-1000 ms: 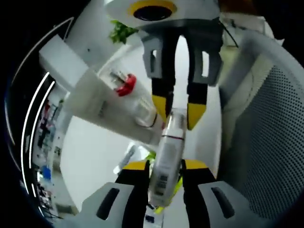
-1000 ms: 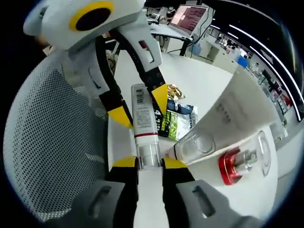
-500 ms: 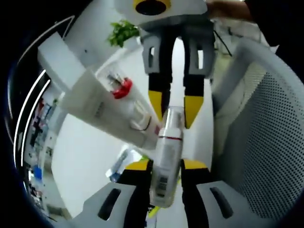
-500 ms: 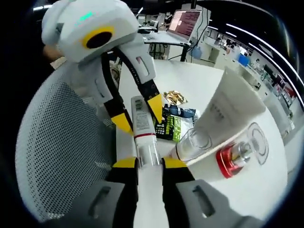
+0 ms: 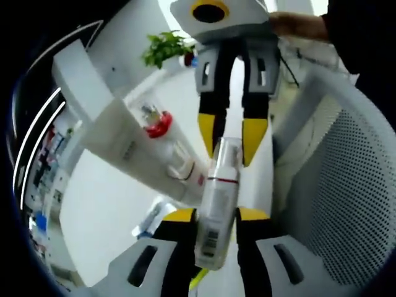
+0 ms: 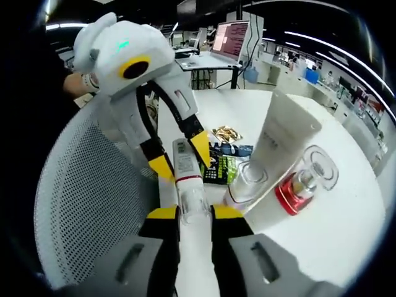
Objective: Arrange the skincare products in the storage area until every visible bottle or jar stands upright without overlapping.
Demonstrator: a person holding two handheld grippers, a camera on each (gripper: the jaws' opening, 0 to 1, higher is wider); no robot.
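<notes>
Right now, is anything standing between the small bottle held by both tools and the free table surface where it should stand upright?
Yes. The white tube and the red-collared jar stand close beside the small bottle; snack packets lie just beyond it. The left tool and right tool both grip it.

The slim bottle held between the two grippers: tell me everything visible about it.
The slim bottle is a narrow white cylinder with a clear cap, a thin red band below the cap and a barcode near its base. It looks like plastic. It hangs above the white table, spanning both tools: the right gripper is clamped on the cap end, the left gripper on the barcode end. It lies lengthwise rather than upright, beside a large white tube.
</notes>
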